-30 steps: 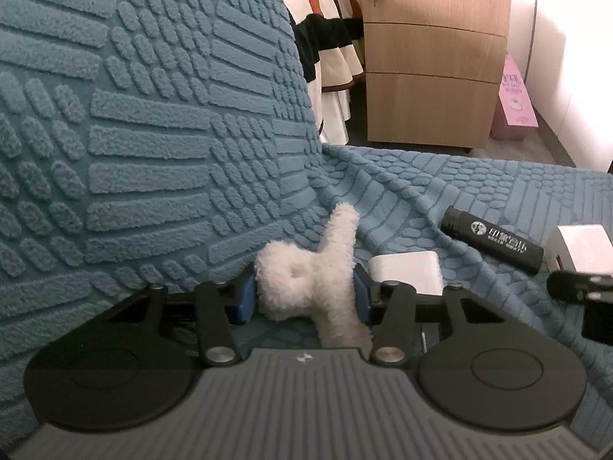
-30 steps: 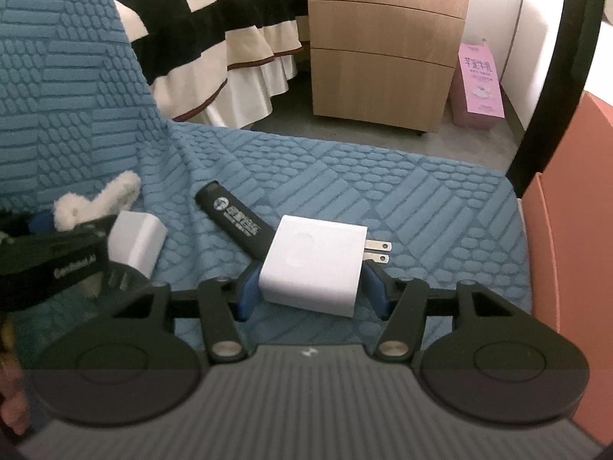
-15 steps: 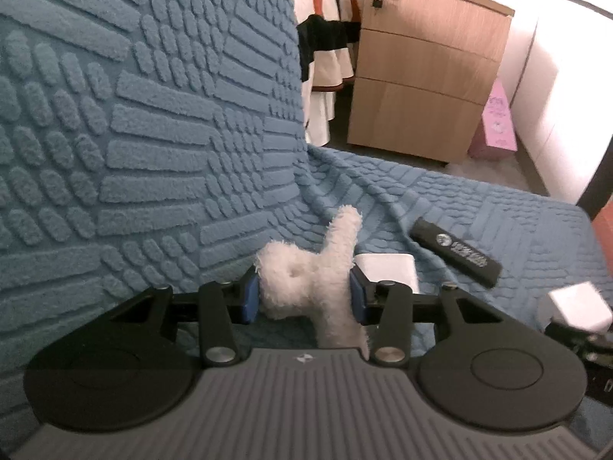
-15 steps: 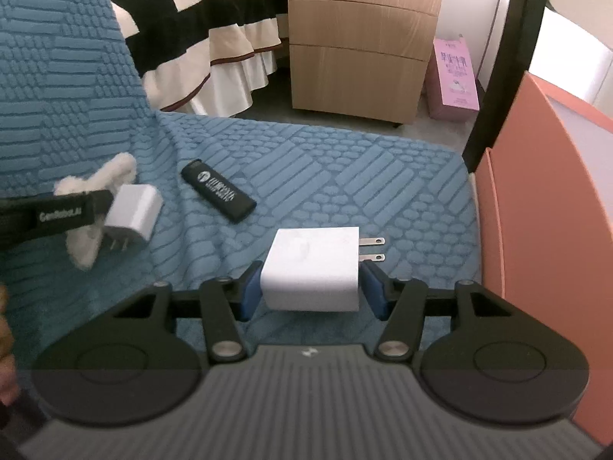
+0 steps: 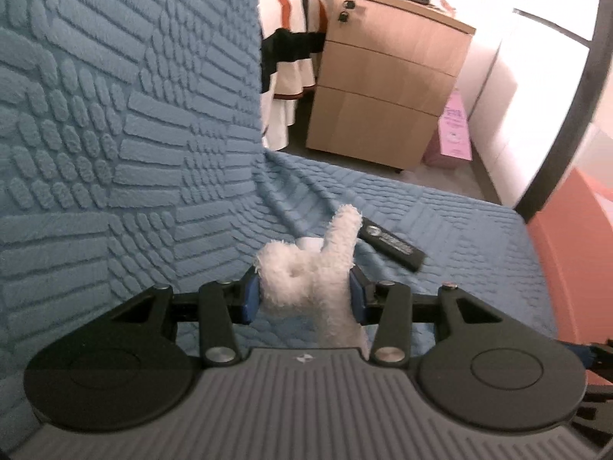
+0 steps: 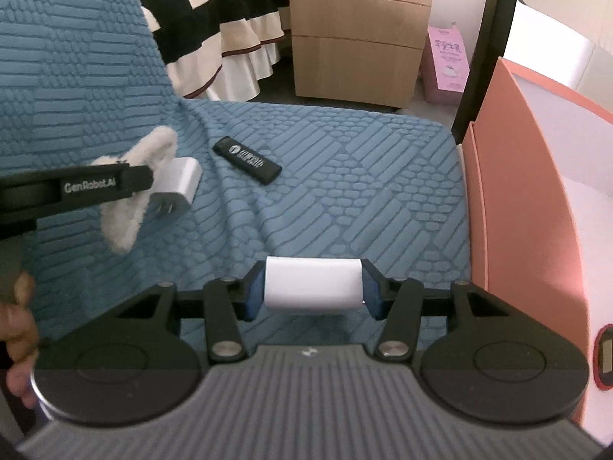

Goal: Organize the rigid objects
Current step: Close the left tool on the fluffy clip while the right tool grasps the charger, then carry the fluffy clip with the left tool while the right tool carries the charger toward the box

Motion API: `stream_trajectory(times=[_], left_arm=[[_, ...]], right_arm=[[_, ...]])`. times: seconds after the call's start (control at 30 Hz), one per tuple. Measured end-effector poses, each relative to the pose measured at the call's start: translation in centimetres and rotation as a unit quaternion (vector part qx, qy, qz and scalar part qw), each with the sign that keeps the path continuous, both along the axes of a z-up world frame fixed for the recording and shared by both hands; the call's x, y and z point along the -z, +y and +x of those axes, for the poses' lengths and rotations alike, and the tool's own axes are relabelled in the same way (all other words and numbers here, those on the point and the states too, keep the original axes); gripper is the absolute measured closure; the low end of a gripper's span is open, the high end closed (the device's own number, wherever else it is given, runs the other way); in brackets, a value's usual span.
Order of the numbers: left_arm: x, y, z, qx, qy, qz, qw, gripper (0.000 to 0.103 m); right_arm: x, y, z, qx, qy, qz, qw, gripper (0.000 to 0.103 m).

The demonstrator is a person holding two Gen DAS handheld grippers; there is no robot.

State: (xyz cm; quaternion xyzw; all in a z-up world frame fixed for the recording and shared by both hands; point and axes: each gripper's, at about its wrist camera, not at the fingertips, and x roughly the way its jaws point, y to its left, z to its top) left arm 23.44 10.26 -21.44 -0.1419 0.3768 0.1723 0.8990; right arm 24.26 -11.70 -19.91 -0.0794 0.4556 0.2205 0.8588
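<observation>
With both sets of fingers loaded, I read the left gripper (image 5: 304,293) as clamped on a white fluffy toy (image 5: 314,280), its blue pads pressed into the fuzz on either side while one furry limb sticks up and another hangs down toward the camera. My right gripper (image 6: 313,290) has a white charger (image 6: 313,285) squeezed between its pads, and those fingers are closing tighter on it; the charger is held clear above the blue cover (image 6: 345,176). Out past the toy, in the right wrist view, a second white charger (image 6: 180,184) lies on the cover with its prongs pointing toward me, just behind the left gripper's arm. Near it, a little farther along the seat, a black lighter (image 6: 247,160) with white print lies flat. To my right stands an orange box (image 6: 528,191) with a pale inside, set against the seat's edge. Beyond the seat I see a wooden drawer cabinet (image 6: 356,42), a pink carton (image 6: 448,63) on the floor, and a striped bed cover (image 6: 214,34).
</observation>
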Motion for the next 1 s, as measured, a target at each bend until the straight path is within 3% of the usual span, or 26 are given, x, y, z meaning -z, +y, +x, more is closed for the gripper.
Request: stream_trajectory(times=[0.3,0.87,1.0], left_arm=[[-2.2,-2.6,-3.1,0.021,-0.001,-0.034,0.9992,0.052],[-9.9,-4.6,-9.7,0.038,-0.028,-0.118,0.9918,0.052],[-11.2,-5.5,-11.3,0.043,-0.034,-0.119,0.9914,0.052]], right_arm=[[-2.1,-1.7,-2.0,0.004,0.003,0.01,1.0,0.049],[-10.3,-4.7,-7.3,0.001,-0.029,0.042,0.999,0.049],[-11.8,-5.0,-8.5,-0.003,-0.038,0.05,0.998,0.049]])
